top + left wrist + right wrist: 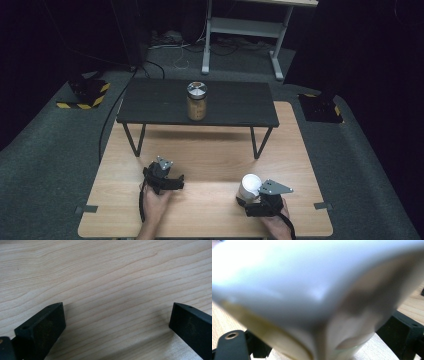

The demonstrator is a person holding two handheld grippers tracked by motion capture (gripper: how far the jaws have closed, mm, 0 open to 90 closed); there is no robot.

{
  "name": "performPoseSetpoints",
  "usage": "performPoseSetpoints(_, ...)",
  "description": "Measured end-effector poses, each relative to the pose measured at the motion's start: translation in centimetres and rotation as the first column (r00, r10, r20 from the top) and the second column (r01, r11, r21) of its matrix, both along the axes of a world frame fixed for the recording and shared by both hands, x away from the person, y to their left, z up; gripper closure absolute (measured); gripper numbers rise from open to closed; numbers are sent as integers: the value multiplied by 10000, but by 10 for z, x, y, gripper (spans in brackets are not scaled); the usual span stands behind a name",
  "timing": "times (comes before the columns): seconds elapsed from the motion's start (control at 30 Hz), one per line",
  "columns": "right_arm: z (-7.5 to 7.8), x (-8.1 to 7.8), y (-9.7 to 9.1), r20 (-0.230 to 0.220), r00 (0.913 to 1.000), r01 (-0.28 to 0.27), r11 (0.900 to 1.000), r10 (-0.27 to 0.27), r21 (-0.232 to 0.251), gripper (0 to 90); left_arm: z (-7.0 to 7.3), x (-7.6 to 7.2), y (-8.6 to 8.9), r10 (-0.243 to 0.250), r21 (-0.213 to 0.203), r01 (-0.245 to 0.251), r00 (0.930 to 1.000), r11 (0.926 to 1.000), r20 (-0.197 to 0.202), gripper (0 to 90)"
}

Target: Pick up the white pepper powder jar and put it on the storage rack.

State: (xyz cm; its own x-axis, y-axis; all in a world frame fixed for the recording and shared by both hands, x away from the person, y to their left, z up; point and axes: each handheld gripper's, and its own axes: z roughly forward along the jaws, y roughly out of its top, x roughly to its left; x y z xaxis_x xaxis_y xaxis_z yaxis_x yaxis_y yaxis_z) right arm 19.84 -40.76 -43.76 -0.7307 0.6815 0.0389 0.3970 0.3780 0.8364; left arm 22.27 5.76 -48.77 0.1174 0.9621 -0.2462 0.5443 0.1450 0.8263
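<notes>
A white cup (249,185) stands near the front right of the wooden table (210,150). My right gripper (246,199) grips it low on its body. In the right gripper view the white cup (312,290) is very close and blurred, with a crease in its wall, and it spans the gap between the two black jaws of my right gripper (319,342). My left gripper (168,183) rests at the front left, pointing down at the bare wood. Its jaws stand wide apart in the left gripper view, where my left gripper (117,315) has nothing between them.
A low black bench (150,107) stands across the far half of the table. On it is a jar (197,102) with a silver lid and tan contents. Beyond are dark floor, cables and a white desk frame (245,27).
</notes>
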Motion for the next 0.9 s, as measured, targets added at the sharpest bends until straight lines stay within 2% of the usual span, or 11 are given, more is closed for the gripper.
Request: performPoseSetpoints(0.9, -2, 0, 8, 131, 9997, 186, 9998, -185, -54, 200, 0, 0, 0, -10, 12, 10, 10000, 10000, -8, 5)
